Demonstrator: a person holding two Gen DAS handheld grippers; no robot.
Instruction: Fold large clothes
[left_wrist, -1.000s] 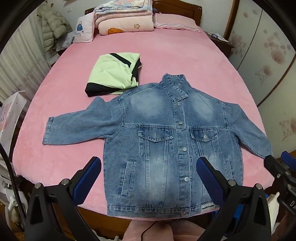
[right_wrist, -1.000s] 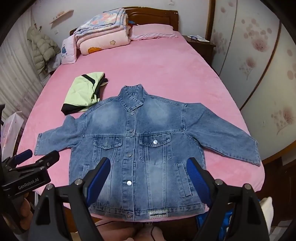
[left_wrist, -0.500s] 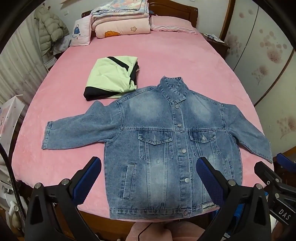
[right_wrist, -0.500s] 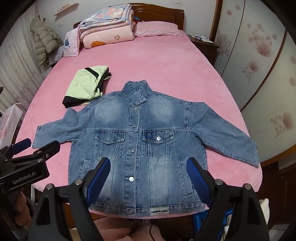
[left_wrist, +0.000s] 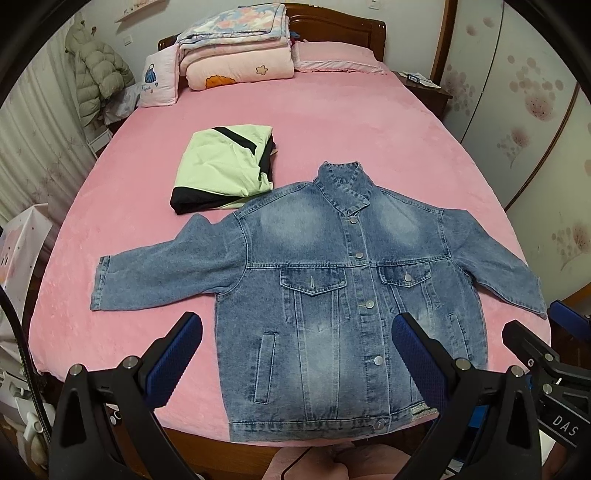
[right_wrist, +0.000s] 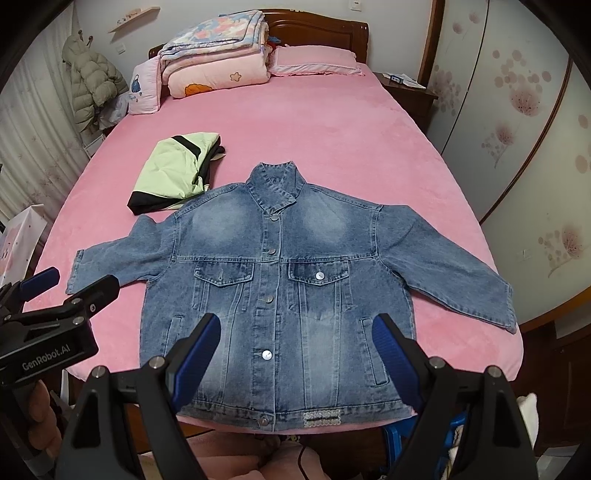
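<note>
Both grippers, left (left_wrist: 295, 354) and right (right_wrist: 295, 350), hover with jaws wide open and empty above the jacket (left_wrist: 332, 295), spread flat ahead of them for folding.

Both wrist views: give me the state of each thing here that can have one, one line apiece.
Denim jacket: spread flat on the bed, front up, buttoned, both sleeves out, not yet folded.
Green and black garment: already folded, beside the jacket's shoulder.
Quilts: folded and stacked at the headboard.
Left gripper: open, empty, above the jacket's hem.
Right gripper: open, empty, above the jacket's hem.
</note>
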